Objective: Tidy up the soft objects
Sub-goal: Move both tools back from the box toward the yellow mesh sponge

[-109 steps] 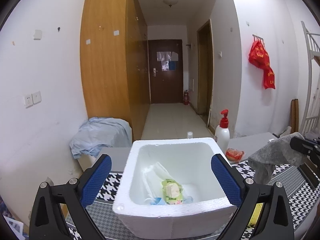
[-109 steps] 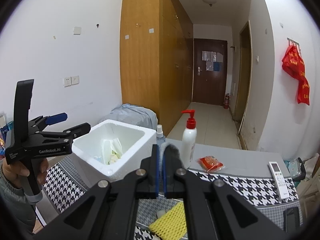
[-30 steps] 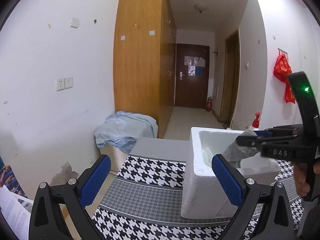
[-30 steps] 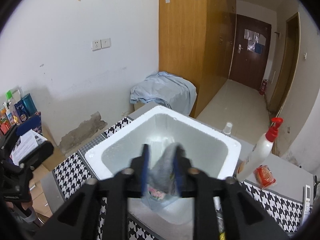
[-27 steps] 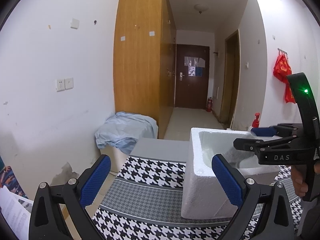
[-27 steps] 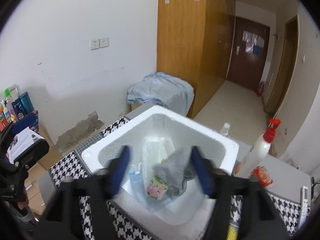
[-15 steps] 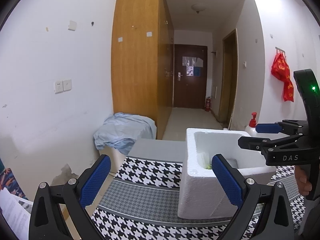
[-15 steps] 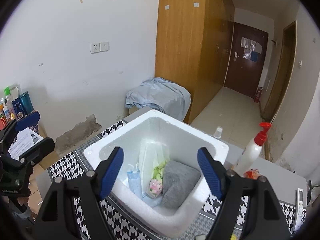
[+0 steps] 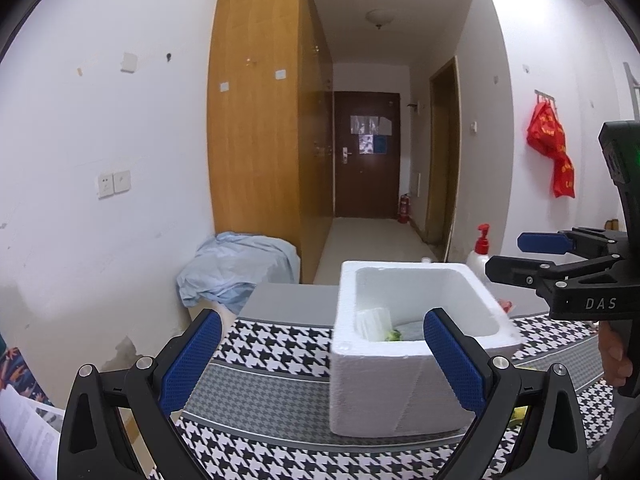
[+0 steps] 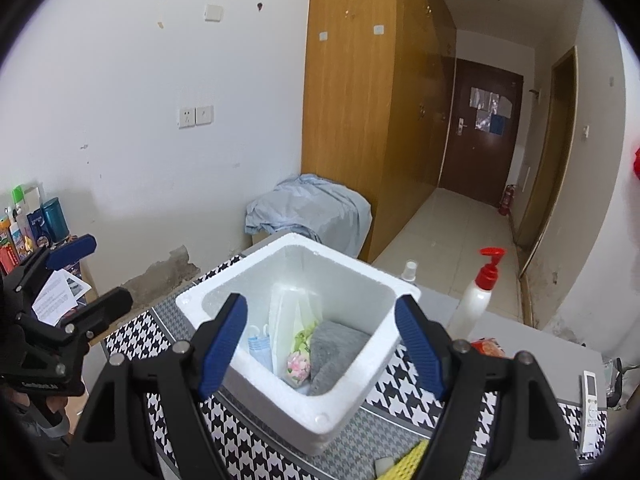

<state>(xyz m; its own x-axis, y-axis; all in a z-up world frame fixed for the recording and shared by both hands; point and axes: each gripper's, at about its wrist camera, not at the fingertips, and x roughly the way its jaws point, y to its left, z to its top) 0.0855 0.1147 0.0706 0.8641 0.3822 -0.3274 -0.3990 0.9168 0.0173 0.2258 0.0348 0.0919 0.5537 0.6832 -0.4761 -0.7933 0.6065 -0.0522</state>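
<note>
A white foam box [image 10: 352, 380] stands on the houndstooth table cover [image 10: 404, 396]. Inside it lie a grey cloth [image 10: 336, 350], a white plastic bag [image 10: 286, 316], a blue face mask [image 10: 260, 348] and a small floral packet [image 10: 298, 364]. My right gripper [image 10: 320, 344] is open and empty, above the box. My left gripper [image 9: 320, 360] is open and empty, left of the box [image 9: 400, 384] and lower; it also shows in the right wrist view [image 10: 80, 272]. The right gripper also shows in the left wrist view [image 9: 528, 254].
A lotion pump bottle [image 10: 476, 300], a small spray bottle [image 10: 409, 270], a red packet [image 10: 490, 347] and a remote [image 10: 590, 408] sit right of the box. A yellow cloth [image 10: 404, 466] lies at the front edge. A covered bin [image 10: 308, 212] stands behind the table.
My right gripper carried the grey cloth over the box, opened and dropped it inside, then rose a little. The left gripper moved away to the left of the box.
</note>
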